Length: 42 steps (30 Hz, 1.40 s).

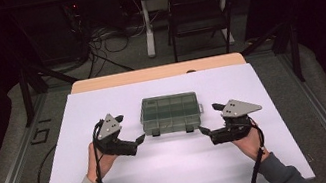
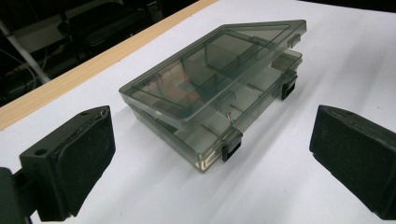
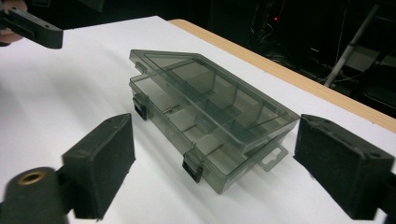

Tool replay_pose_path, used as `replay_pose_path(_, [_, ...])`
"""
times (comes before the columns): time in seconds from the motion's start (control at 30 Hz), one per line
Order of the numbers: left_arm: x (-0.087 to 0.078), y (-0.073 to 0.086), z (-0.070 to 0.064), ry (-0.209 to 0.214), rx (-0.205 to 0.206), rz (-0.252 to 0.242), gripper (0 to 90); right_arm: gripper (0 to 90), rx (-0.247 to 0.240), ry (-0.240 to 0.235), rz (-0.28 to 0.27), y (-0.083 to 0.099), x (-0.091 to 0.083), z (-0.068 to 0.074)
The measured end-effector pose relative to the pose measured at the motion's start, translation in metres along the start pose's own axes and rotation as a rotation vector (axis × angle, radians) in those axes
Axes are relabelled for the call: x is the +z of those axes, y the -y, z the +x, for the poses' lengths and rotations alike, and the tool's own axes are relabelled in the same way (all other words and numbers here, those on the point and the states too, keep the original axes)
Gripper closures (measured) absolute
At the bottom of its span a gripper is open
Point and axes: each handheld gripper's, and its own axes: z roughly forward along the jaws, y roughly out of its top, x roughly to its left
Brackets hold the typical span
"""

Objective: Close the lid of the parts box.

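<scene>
A white sheet (image 1: 175, 170) is covering almost the whole table (image 1: 157, 72), leaving only a strip of pale wood showing along the far edge. A smoky, see-through compartment box (image 1: 170, 113) is sitting on the sheet around the middle of the table, a little nearer the far edge than the near one, its long side running parallel to that edge. Its lid (image 2: 210, 70) is standing slightly raised at the front (the two black latches (image 2: 231, 145) on the near side are hanging loose), and dividers are showing through the plastic.

The person is holding the left tongs (image 1: 129, 128) just off the box's near left corner and the right tongs (image 1: 209, 119) just off its near right corner, both close to it and not touching it. In each gripper view the jaws are standing wide apart with the box lying ahead between them, and nothing is gripped in either.

Beyond the far edge the room is lying dim: a dark folding chair (image 1: 197, 9) is standing on grey floor, a tangle of cables (image 1: 106, 40) is trailing beside a white table leg (image 1: 146, 23), and black metal struts (image 1: 30, 87) are bracing either side.
</scene>
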Motion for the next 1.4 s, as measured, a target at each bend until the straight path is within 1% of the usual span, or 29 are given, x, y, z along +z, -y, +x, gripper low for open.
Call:
replay_pose_path(0.2, [-0.012, 0.007, -0.004, -0.004, 0.003, -0.013, 0.0, 6.0, -0.008, 0.016, -0.021, 0.005, -0.012, 0.006])
replay_pose_path(0.3, [-0.018, 0.011, -0.005, -0.017, 0.005, -0.027, 0.0, 4.3, -0.008, 0.034, -0.034, 0.007, -0.018, 0.008])
replay_pose_path(0.43, [-0.026, 0.018, -0.006, -0.033, 0.004, -0.039, 0.0, 2.4, -0.011, 0.065, -0.056, 0.013, -0.027, 0.009])
replay_pose_path(0.53, [-0.03, 0.023, -0.007, -0.039, 0.005, -0.042, 0.0, 1.5, -0.012, 0.088, -0.058, 0.017, -0.033, 0.011])
replay_pose_path(0.6, [-0.032, 0.027, -0.008, -0.04, 0.008, -0.038, 0.0, 1.3, -0.012, 0.1, -0.066, 0.02, -0.036, 0.011])
replay_pose_path(0.7, [-0.036, 0.033, -0.01, -0.054, 0.005, -0.035, 0.0, 1.2, -0.012, 0.127, -0.072, 0.025, -0.041, 0.013])
replay_pose_path(0.73, [-0.037, 0.035, -0.01, -0.061, 0.011, -0.034, 0.0, 1.2, -0.01, 0.135, -0.075, 0.027, -0.042, 0.013])
replay_pose_path(0.77, [-0.039, 0.038, -0.01, -0.066, 0.004, -0.033, 0.0, 1.2, -0.007, 0.145, -0.079, 0.028, -0.044, 0.013])
replay_pose_path(0.8, [-0.04, 0.04, -0.01, -0.07, -0.001, -0.034, 0.0, 1.2, -0.002, 0.161, -0.075, 0.03, -0.045, 0.014])
replay_pose_path(0.83, [-0.042, 0.042, -0.011, -0.073, -0.008, -0.033, 0.0, 1.2, 0.0, 0.166, -0.075, 0.032, -0.047, 0.014])
replay_pose_path(0.93, [-0.047, 0.047, -0.01, -0.092, -0.007, -0.032, 0.0, 1.3, 0.008, 0.19, -0.071, 0.036, -0.051, 0.014])
replay_pose_path(1.0, [-0.051, 0.05, -0.01, -0.114, -0.007, -0.034, 0.0, 1.3, 0.015, 0.197, -0.065, 0.039, -0.054, 0.015])
replay_pose_path(1.07, [-0.054, 0.054, -0.01, -0.128, -0.018, -0.032, 0.0, 1.3, 0.015, 0.208, -0.063, 0.041, -0.056, 0.016])
replay_pose_path(1.17, [-0.057, 0.06, -0.011, -0.132, -0.024, -0.02, 0.0, 1.3, 0.017, 0.226, -0.05, 0.045, -0.058, 0.019])
replay_pose_path(1.2, [-0.058, 0.061, -0.011, -0.135, -0.019, -0.021, 0.0, 1.3, 0.021, 0.234, -0.047, 0.047, -0.058, 0.02])
replay_pose_path(1.23, [-0.059, 0.063, -0.012, -0.137, -0.028, -0.019, 0.0, 1.1, 0.023, 0.237, -0.041, 0.048, -0.058, 0.02])
replay_pose_path(1.27, [-0.06, 0.065, -0.013, -0.139, -0.031, -0.015, 0.0, 1.1, 0.031, 0.237, -0.036, 0.05, -0.058, 0.021])
replay_pose_path(1.3, [-0.061, 0.068, -0.013, -0.143, -0.031, -0.008, 0.0, 0.8, 0.029, 0.24, -0.029, 0.051, -0.058, 0.021])
replay_pose_path(1.4, [-0.066, 0.072, -0.011, -0.135, -0.067, -0.017, 0.0, 0.5, 0.026, 0.244, -0.018, 0.052, -0.057, 0.025])
